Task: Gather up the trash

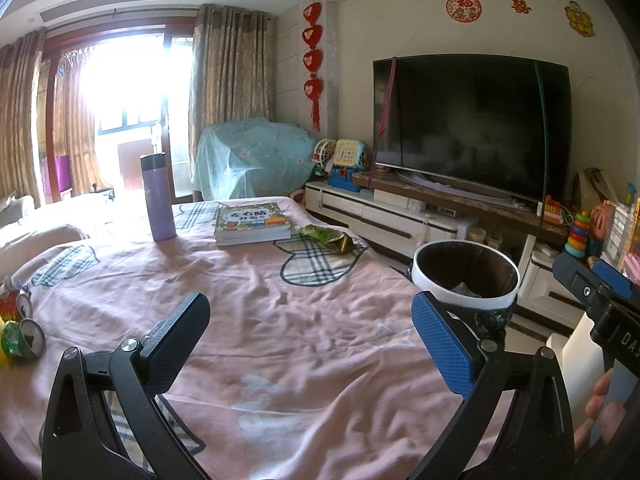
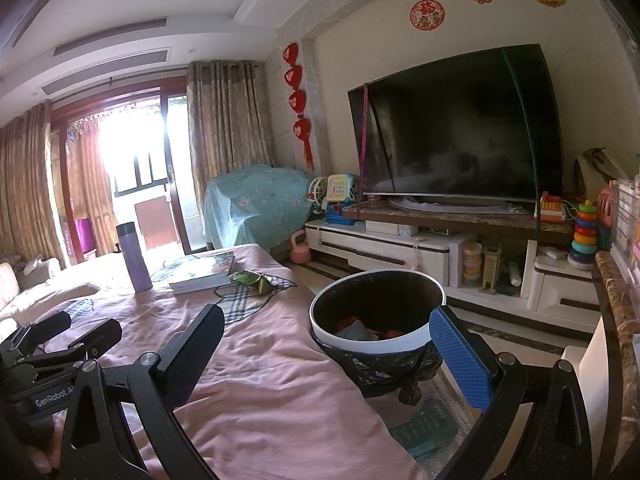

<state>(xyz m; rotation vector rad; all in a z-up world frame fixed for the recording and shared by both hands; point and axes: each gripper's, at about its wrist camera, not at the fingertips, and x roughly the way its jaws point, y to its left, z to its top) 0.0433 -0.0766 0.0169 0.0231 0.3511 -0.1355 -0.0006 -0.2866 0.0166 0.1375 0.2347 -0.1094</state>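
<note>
A white-rimmed trash bin with a black liner stands beside the table's right edge; the right wrist view shows some trash inside it. A crumpled green and gold wrapper lies on the pink cloth by the books; it also shows in the right wrist view. Two crushed cans lie at the table's left edge. My left gripper is open and empty above the cloth. My right gripper is open and empty, with the bin between its fingers in view.
A purple flask and a stack of books stand at the far side of the table. A TV on a white cabinet with toys lines the right wall. A covered chair stands by the window.
</note>
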